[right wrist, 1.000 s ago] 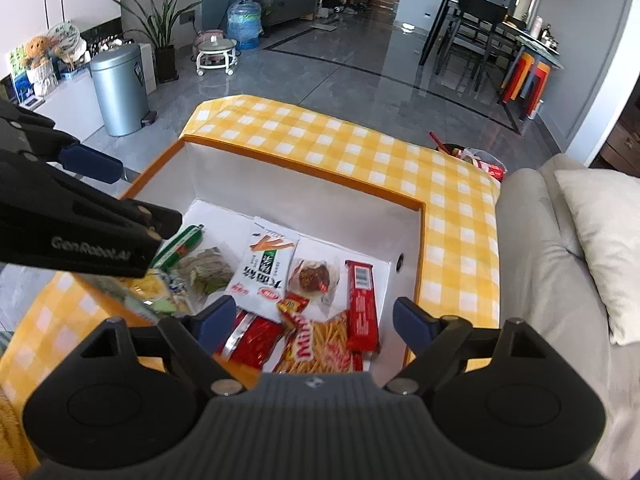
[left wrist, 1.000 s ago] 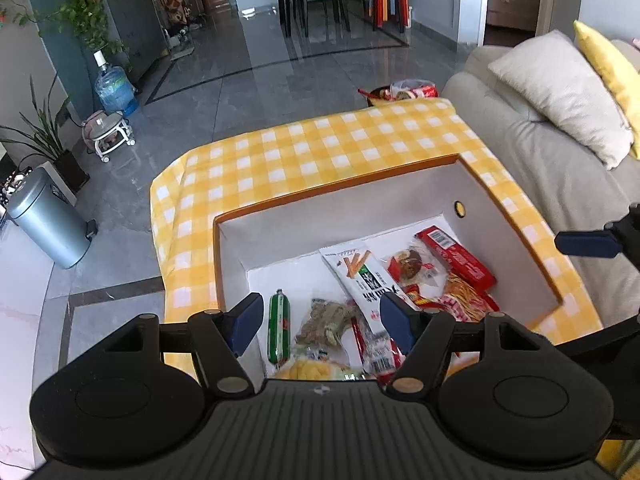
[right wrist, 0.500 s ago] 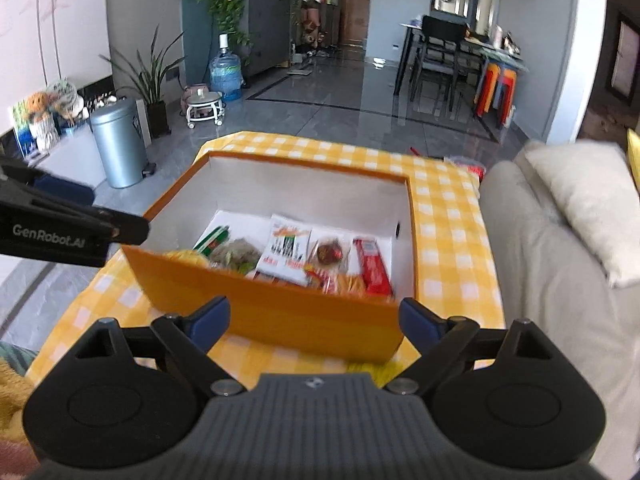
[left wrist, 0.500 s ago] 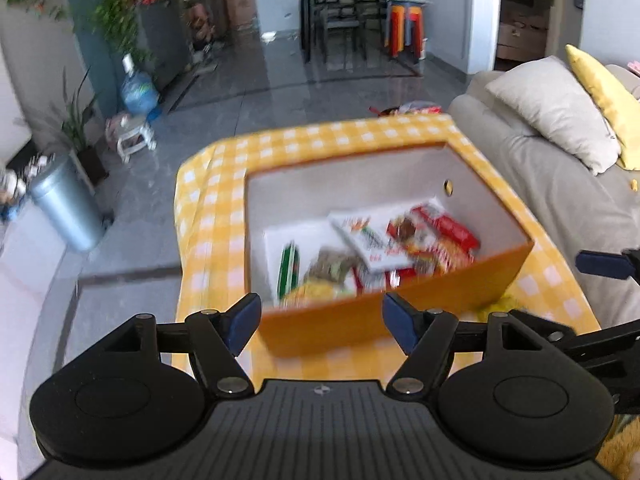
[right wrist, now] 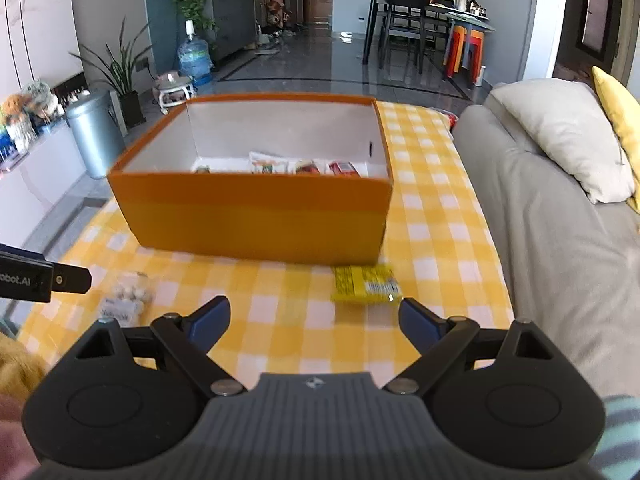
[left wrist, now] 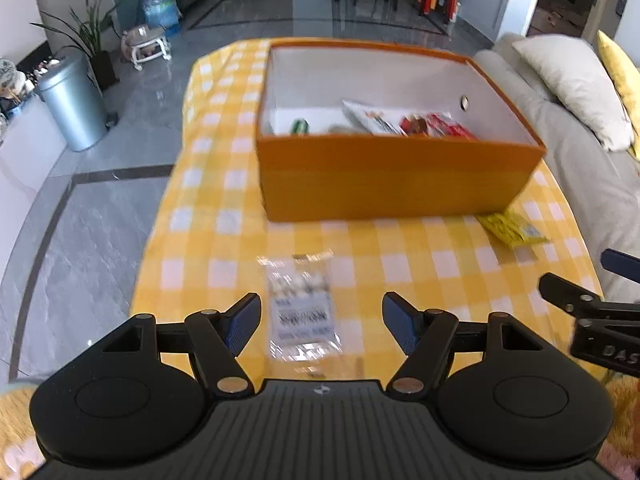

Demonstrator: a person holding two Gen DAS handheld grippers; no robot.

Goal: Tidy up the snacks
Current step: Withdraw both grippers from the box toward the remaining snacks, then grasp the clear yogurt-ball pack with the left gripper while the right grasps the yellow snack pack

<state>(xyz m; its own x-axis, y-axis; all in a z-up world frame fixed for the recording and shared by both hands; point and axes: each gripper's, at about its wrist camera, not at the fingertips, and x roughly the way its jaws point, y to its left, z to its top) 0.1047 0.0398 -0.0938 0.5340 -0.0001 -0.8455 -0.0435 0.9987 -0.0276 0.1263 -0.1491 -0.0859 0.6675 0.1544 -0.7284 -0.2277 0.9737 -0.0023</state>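
Snacks awaiting collection on a checked tablecloth (left wrist: 224, 216), with both tools poised above them. Orange box (left wrist: 396, 184) stands open-topped at mid-table and already holds several packets against its far wall, which makes it the evident destination for loose items. Clear packet (left wrist: 302, 312) of pale round sweets lies flat on the cloth in front of the box, between and just beyond the spread blue pads of the left gripper (left wrist: 322, 322); nothing is clamped, and the wide gap suits straddling the packet's width. Yellow packet (right wrist: 366, 289) lies near the box's front right corner, close to the base of the wall, ahead of the right gripper (right wrist: 314, 322), whose jaws likewise stand wide apart and hold nothing. Each tool thus faces its own packet, a layout that probably allows both pickups to proceed side by side. Sofa (right wrist: 560, 216) with cushions borders the table on the right; motion blur softens print on both packets.
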